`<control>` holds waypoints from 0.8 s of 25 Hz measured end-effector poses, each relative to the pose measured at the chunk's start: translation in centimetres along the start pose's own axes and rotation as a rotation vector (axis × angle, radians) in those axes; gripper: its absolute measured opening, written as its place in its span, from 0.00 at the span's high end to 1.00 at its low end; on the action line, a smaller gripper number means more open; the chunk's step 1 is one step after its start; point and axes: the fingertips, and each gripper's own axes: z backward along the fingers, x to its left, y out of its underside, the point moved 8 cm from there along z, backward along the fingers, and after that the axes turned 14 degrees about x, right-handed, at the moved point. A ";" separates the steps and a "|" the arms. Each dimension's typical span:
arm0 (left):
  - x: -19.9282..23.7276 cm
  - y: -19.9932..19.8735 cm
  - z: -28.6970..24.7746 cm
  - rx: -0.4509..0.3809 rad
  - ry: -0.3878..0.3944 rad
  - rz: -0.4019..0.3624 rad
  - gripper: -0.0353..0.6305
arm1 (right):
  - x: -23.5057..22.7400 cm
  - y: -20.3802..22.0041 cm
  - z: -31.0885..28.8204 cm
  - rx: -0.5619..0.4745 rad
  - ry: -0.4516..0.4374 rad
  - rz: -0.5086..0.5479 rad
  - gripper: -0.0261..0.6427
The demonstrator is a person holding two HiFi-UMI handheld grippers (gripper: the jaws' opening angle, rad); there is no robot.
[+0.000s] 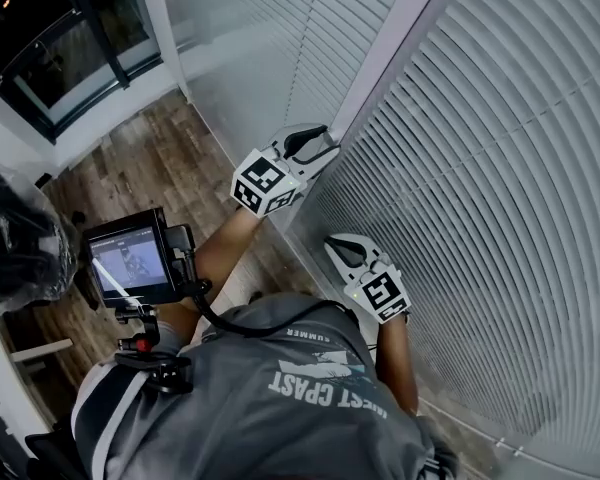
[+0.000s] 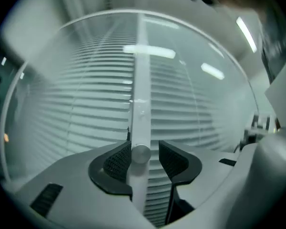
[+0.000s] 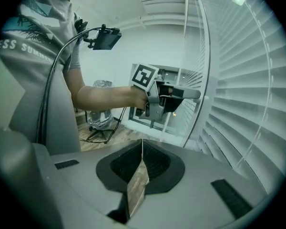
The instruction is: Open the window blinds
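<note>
Now my left tongs [image 2: 144, 160] gape around the blinds' wand [image 2: 141, 152], not pinching it.
My right tongs [image 3: 141, 152] are pressed together, empty, slats [image 3: 248, 104] just beside them.

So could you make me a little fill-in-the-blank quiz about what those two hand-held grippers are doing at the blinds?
1. The left gripper has its jaws ____, with the white wand standing between them.
2. The right gripper has its jaws ____, with nothing between them.
3. The slats of the window blinds are coloured ____.
Missing words: open; shut; white.
</note>
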 end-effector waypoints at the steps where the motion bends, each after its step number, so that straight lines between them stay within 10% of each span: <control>1: 0.4 0.2 0.0 -0.048 0.061 0.152 0.69 | 0.0 0.1 0.0 0.004 0.000 0.000 0.95; 3: 0.9 0.7 -0.2 -0.063 0.095 0.283 0.69 | 0.0 0.2 0.0 0.008 -0.001 -0.003 0.95; 9: 0.6 0.8 -0.1 -0.055 0.053 0.269 0.76 | 0.2 0.0 -0.2 0.005 -0.007 -0.004 0.95; 16: -2.4 -0.7 -1.1 0.307 -0.383 -0.860 0.76 | -0.1 -0.2 -0.7 0.005 -0.022 0.005 0.95; 20: -2.2 -0.7 -1.4 0.309 -0.353 -0.875 0.76 | -0.1 -0.6 -1.2 -0.003 -0.036 0.015 0.95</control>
